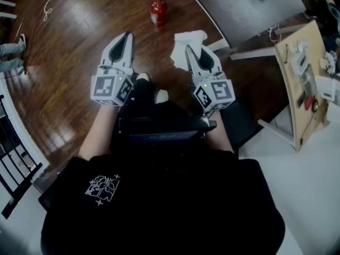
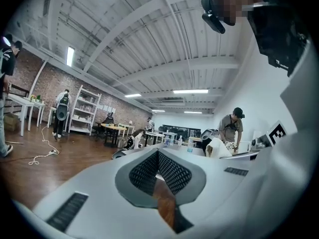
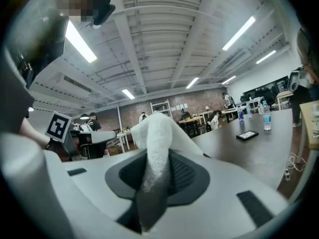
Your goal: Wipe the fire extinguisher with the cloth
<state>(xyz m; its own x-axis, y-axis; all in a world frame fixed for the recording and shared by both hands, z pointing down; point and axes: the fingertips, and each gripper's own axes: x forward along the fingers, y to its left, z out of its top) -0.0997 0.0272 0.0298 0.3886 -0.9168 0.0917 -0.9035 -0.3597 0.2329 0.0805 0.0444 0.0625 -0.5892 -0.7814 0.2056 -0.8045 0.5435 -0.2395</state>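
White cloth (image 1: 191, 36) pinched in right tool (image 1: 189, 49), left tool (image 1: 126, 35) closed empty, both held forward, fire extinguisher (image 1: 158, 12) ahead

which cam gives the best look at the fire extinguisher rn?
Head view. The red fire extinguisher stands unblocked on the wood floor, near the top of the picture. The left gripper view and the right gripper view look out across the room and ceiling, and neither shows it.

No words or numbers can be read. The white printed design (image 1: 102, 189) on the black shirt (image 1: 175, 211) is illegible.
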